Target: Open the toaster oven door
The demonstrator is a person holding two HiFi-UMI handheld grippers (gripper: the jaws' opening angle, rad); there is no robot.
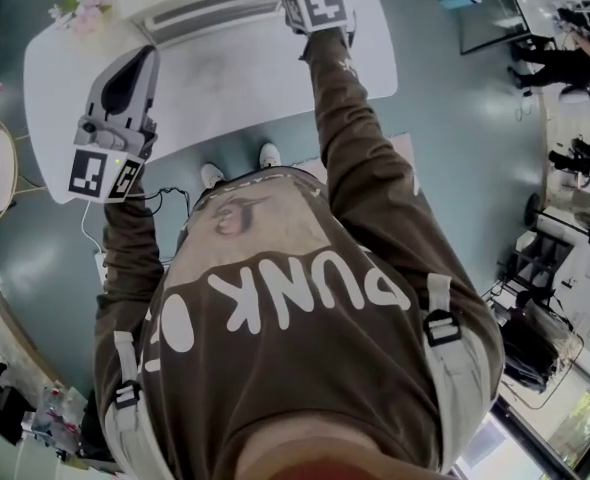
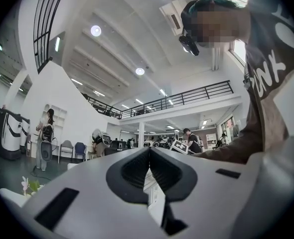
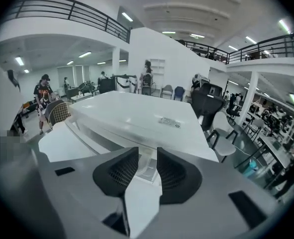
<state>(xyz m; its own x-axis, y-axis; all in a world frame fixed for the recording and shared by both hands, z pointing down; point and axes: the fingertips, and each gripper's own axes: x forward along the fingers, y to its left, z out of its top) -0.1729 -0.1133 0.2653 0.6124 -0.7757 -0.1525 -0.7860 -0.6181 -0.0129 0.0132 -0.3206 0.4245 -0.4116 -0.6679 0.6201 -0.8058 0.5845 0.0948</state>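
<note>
Two tongs hang above the table (image 1: pixel 225 108): the left gripper (image 2: pixel 149 156), jaws together and empty, waits aside, while the right gripper (image 3: pixel 147 156), jaws apart about the door handle (image 3: pixel 148 169) of the toaster oven (image 1: pixel 205 3) at the table's far edge, may slip off if it pinches off-centre.

White table (image 1: pixel 235 108), teal floor (image 1: pixel 455 118), railed balcony (image 2: pixel 197 94)

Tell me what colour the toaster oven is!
The toaster oven is white. The right gripper view shows it best.
</note>
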